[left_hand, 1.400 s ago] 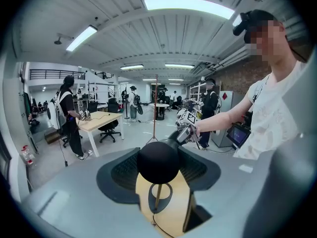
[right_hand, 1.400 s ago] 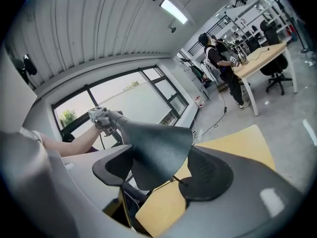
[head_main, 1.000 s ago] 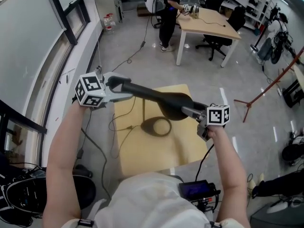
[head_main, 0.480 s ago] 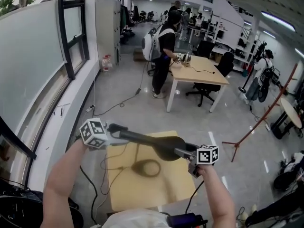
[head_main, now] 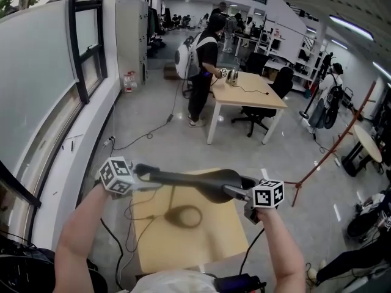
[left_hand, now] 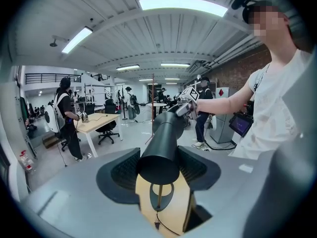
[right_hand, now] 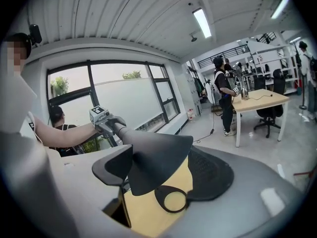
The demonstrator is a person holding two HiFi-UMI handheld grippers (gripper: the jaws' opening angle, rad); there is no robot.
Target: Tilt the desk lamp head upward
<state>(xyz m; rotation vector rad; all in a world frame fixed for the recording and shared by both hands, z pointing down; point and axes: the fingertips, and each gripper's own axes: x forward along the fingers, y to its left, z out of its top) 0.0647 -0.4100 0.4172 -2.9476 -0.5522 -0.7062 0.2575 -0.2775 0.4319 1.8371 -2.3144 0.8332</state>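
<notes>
1. The left gripper (head_main: 142,176) had its jaws wide and held the thin end of the desk lamp head (head_main: 204,180).
2. The right gripper (head_main: 242,192) held its wide end.
3. The desk lamp head was up over the small table (head_main: 214,240).

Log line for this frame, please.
left hand-held gripper: shut on lamp head, narrow end | right hand-held gripper: shut on its flared end | base: on table

Open tabletop (head_main: 208,240) beside ring base (right_hand: 158,200), apparently
</notes>
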